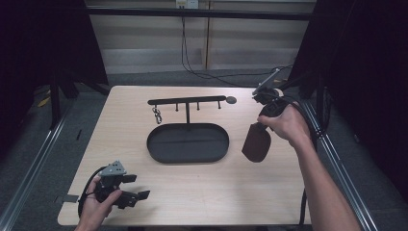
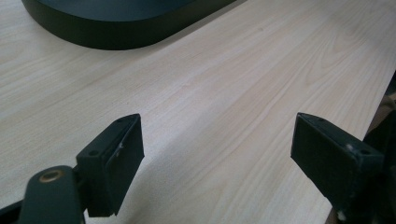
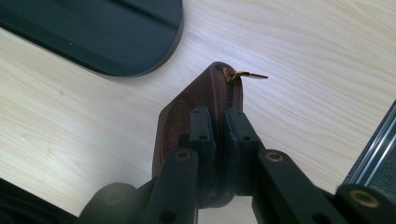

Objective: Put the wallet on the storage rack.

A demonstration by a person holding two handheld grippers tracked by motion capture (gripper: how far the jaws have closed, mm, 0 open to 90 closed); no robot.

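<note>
My right gripper [image 3: 216, 123] clenches the small brown leather zip pouch [image 3: 196, 109] by its edge, dangling it at the black oval tray's [image 1: 187, 143] three o'clock, while my left gripper [image 2: 217, 161] idles released.

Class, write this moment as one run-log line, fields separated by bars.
right gripper: shut on brown zip pouch right of black tray | left gripper: open, nothing held, near table's front-left corner | keyring: on rack
</note>
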